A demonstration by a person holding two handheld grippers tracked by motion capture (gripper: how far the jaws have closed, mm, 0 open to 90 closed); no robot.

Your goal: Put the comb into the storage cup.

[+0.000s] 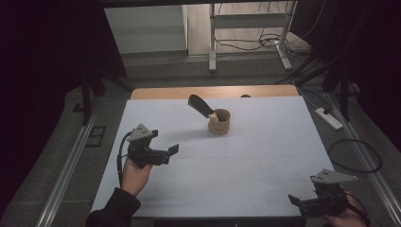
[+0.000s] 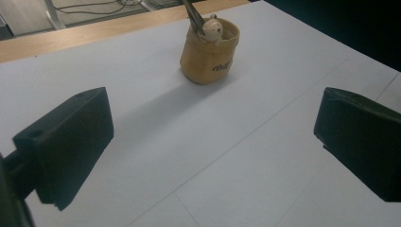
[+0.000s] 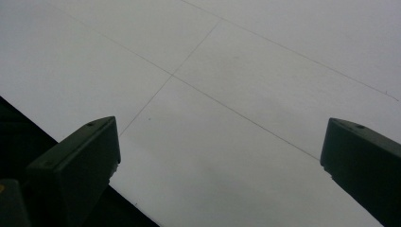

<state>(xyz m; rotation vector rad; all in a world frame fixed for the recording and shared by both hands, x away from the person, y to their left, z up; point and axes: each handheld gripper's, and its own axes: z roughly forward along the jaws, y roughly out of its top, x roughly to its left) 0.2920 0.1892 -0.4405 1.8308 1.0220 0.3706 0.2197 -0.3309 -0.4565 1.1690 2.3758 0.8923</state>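
Tan cup (image 1: 219, 121) upright, dark utensil (image 1: 200, 106) inside leaning far-left, both claws open

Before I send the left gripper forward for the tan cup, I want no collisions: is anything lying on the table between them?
Nothing visible does. The left gripper is open, and bare white table runs from its jaws up to the tan cup. A dark tool and a small figure sit in the cup.
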